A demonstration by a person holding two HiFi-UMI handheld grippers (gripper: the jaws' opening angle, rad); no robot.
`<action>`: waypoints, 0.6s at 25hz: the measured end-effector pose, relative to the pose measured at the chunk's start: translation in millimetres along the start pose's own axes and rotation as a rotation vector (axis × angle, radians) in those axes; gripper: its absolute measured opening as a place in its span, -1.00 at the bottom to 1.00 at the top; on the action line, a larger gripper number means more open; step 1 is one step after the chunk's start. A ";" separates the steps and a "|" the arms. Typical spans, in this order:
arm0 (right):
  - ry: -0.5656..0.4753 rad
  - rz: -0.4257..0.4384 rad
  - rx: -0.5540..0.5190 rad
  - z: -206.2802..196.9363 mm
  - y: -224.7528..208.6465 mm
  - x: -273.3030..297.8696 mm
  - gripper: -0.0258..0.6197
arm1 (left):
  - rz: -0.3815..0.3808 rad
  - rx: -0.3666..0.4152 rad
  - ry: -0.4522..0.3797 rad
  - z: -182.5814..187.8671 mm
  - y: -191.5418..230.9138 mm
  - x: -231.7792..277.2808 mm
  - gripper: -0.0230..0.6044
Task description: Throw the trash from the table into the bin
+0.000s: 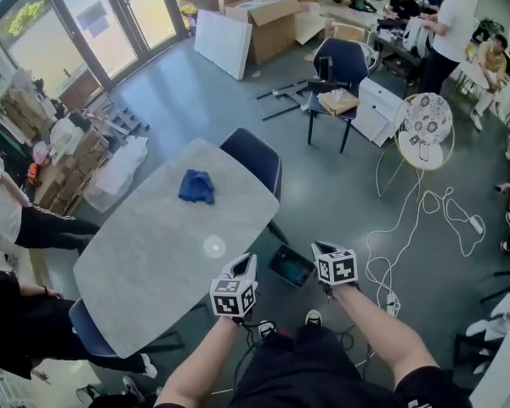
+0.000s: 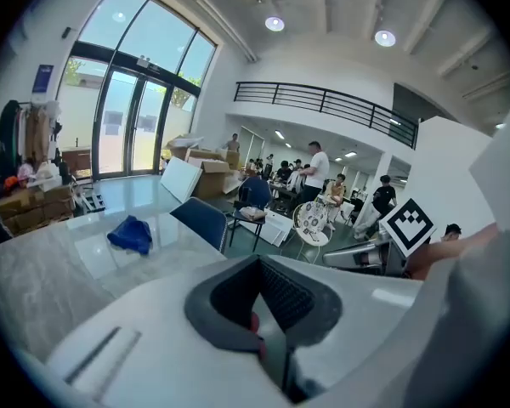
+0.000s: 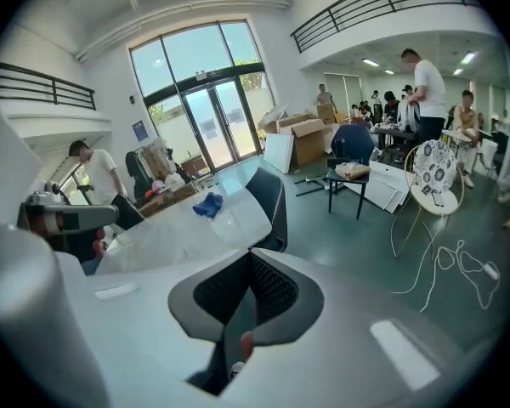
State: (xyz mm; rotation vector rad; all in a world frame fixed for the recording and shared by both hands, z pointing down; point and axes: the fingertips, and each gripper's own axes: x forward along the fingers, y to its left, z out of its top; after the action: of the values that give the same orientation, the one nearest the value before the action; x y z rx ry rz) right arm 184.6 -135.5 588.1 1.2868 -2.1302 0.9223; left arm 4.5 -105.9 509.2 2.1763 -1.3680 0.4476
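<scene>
Off the surface's [image 1: 153,253] near corner, left tongs [image 1: 245,263] and right tongs [image 1: 321,249] closed, empty, between pickups; next I'd reach blue cloth [image 1: 196,186].

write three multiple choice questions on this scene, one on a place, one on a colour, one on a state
1. Where does the crumpled blue cloth lie? A on the pale stone-look rounded table; B on the floor; C in a gripper.
2. What colour is the padded chair standing at that table? A white; B navy; C orange.
3. How do the jaws of the right gripper stand? A wide apart; B shut on the cloth; C shut, empty.
1 A, it rests on the tabletop; 2 B, its back is dark blue; 3 C, they meet with nothing between.
</scene>
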 end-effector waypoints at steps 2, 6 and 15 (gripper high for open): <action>-0.048 -0.009 0.000 27.3 1.4 -19.2 -0.84 | -0.010 0.026 -0.031 25.6 -8.5 -6.2 -0.93; -0.136 -0.013 0.008 66.3 13.2 -60.7 -0.84 | -0.019 0.067 -0.084 69.5 -24.3 -32.7 -0.93; -0.346 -0.022 -0.013 132.0 29.9 -144.0 -0.83 | -0.018 0.153 -0.206 131.0 -52.4 -74.5 -0.93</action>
State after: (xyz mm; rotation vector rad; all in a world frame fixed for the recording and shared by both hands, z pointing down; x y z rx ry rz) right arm 213.6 -142.9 392.8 1.5520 -2.3679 0.7152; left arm 19.5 -110.8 350.5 2.4134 -1.4623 0.3380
